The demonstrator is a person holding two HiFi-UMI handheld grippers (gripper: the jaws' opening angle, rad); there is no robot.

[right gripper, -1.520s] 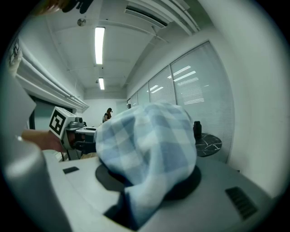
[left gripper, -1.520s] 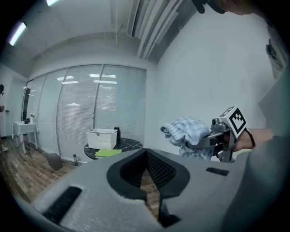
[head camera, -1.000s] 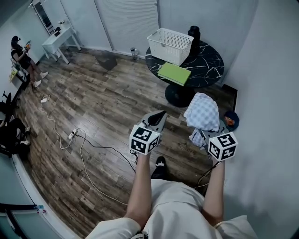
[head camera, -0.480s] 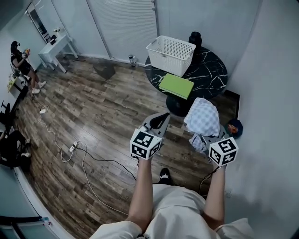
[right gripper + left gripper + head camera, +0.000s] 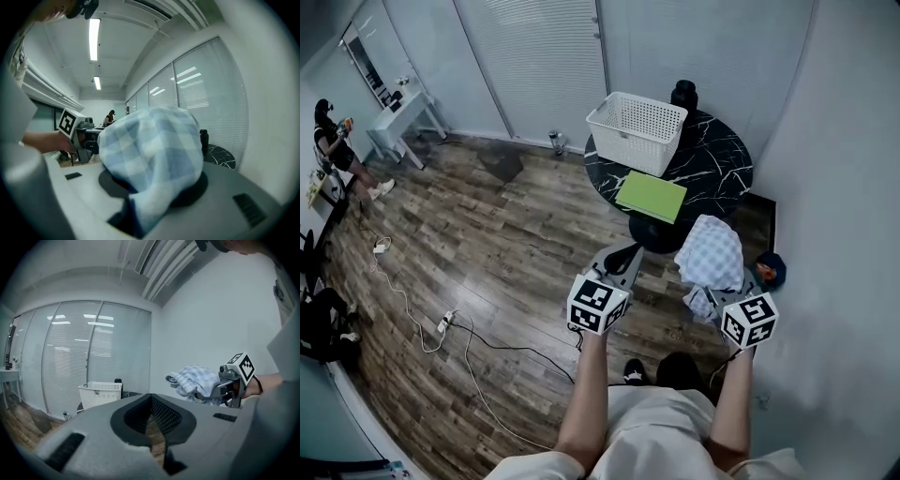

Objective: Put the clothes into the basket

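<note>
The blue-and-white checked cloth (image 5: 150,154) is bunched up and draped over the jaws of our right gripper (image 5: 727,298), which are partly closed and clamped on a fold of it. It hangs in the air over the wooden plank floor (image 5: 487,244), short of the near edge of the round black marbled tabletop (image 5: 717,155). The white perforated plastic basket (image 5: 637,122) stands at the tabletop's far left edge, a flat green sheet (image 5: 651,196) lies by the near edge, and a black bottle (image 5: 683,94) stands behind the basket.

Our left gripper (image 5: 619,262) is closed and empty. To do this carry well, we should lift the bundle high enough that its loose folds clear the green sheet and the basket's rim. We judge it best to release only once the cloth is squarely over the open top.
</note>
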